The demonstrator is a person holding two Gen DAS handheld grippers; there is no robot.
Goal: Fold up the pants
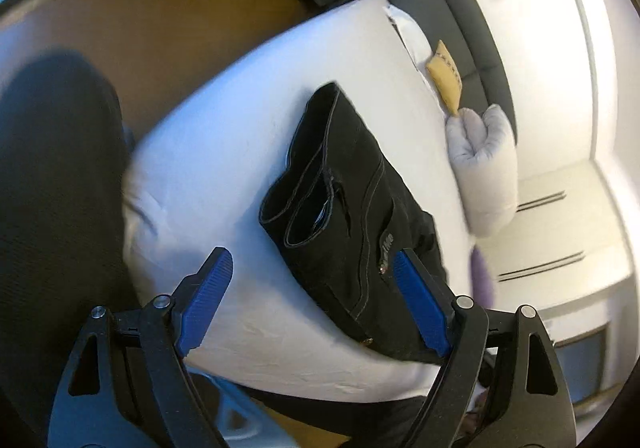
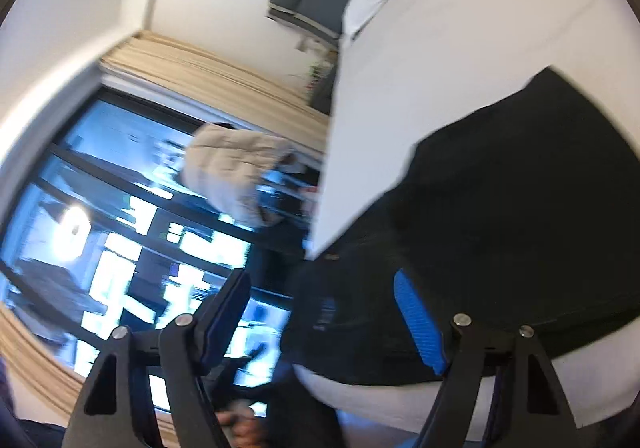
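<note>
black pants [image 1: 352,207] are lying folded on the white bed [image 1: 208,167], cuffs on top, waist end by the bed's near edge. my left gripper [image 1: 310,300] and right gripper [image 2: 320,312] both hang spread wide, holding nothing.

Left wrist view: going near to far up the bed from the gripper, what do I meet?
Left gripper, open → black pants folded on the white bed → grey pillow → yellow cushion → dark headboard.
</note>
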